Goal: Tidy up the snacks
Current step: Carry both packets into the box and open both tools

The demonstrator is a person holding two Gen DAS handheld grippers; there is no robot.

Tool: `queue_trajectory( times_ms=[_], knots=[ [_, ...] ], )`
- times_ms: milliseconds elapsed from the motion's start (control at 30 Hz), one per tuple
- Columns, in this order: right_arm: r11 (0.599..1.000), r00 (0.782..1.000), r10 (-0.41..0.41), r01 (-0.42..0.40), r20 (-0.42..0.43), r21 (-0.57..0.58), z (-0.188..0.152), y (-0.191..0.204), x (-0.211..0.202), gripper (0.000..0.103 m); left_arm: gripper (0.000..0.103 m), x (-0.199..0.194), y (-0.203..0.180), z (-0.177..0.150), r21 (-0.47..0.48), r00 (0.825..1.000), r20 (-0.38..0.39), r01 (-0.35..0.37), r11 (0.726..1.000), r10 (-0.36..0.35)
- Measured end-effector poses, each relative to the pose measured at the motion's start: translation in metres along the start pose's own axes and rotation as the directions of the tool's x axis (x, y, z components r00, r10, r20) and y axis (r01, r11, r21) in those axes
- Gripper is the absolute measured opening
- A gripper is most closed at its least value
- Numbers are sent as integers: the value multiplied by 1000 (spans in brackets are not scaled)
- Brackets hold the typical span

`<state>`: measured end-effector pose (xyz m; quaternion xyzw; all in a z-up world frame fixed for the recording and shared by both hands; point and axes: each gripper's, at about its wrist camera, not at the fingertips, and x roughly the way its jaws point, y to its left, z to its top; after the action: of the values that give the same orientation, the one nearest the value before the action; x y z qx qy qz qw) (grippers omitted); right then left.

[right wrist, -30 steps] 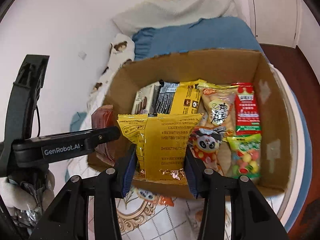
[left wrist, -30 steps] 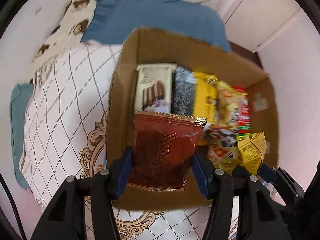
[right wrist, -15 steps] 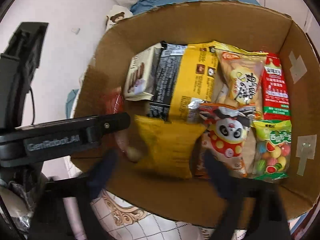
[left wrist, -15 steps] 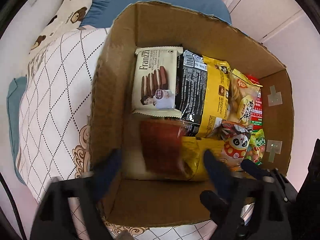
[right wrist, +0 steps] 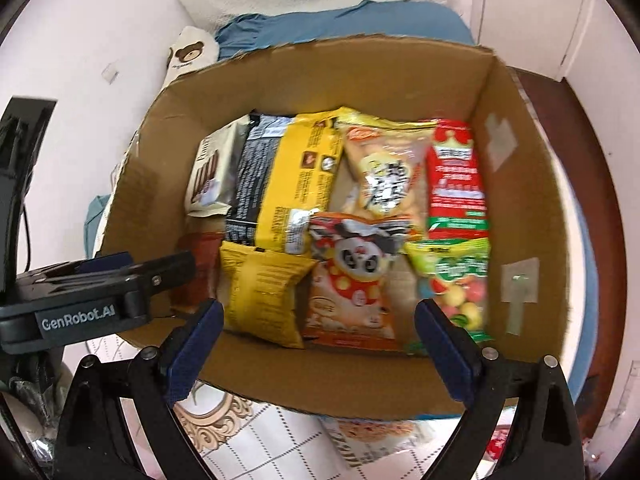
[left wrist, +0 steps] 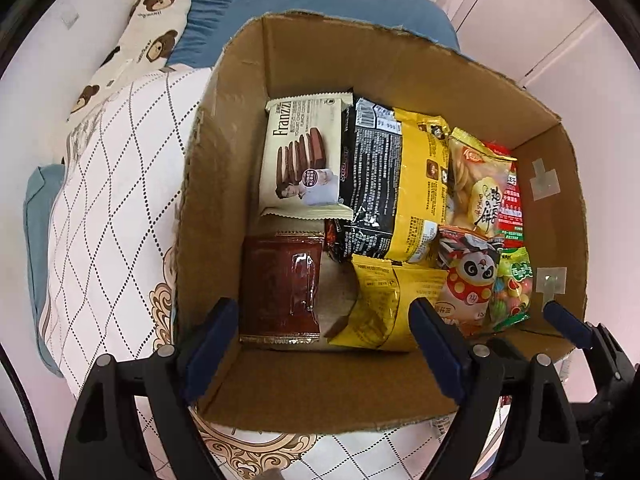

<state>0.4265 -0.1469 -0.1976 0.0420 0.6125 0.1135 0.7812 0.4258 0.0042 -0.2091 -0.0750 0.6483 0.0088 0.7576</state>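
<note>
- Left tool (left wrist: 324,344): jaws spread wide, grasping nothing. The blue pads (left wrist: 208,344) hang over the near wall of the cardboard box (left wrist: 320,392); contact with the wall cannot be determined.
- Right tool (right wrist: 318,346): jaws spread wide, released, empty, positioned over the near edge of the same box. The left tool's black body appears at this view's left edge, marked "GenRobot.AI".
- Dark red packet (left wrist: 280,284): flat glossy foil with crimped ends, lying in the near left corner of the box floor.
- Small yellow packet (left wrist: 384,304): crinkled film with fine print, puffed, lying just right of the red one with a strip of box floor between them.
- Cream biscuit pack (left wrist: 306,160): reads "Franzzi", shows wafer biscuits, and lies at the far left of the box.
- Black-and-yellow bag (left wrist: 396,184): glossy, beside the cream pack, overlapping its right edge.
- Panda-print packet (left wrist: 470,280), rice-cracker bag (left wrist: 478,184), red pack (right wrist: 454,176) and green candy bag (left wrist: 514,284): grouped along the right side.
- Box: corrugated, torn rim, tape patches on the right wall, standing on a quilted white bed cover (left wrist: 108,216) with a dotted diamond pattern.
</note>
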Motion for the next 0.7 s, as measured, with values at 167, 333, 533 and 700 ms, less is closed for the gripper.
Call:
queue_trajectory(
  times_ms=[167,333,533,700],
  knots=[
    [1000,999,-22,22,41,9,-10,-3,-31,98,87,-19,-2,-11,14,996,84,-13,1000,12],
    [999,992,-43,43,115,4,-25,0,-60,98,87,-53,-5,-29,36,975,222,-41,999,32],
    [997,972,-68,71,223,-7,-48,4,-106,98,87,-87,-7,-55,56,939,344,-52,997,30],
    [994,947,-103,112,303,-15,-66,9,-137,98,87,-109,-12,-79,79,913,407,-61,995,24]
  ],
)
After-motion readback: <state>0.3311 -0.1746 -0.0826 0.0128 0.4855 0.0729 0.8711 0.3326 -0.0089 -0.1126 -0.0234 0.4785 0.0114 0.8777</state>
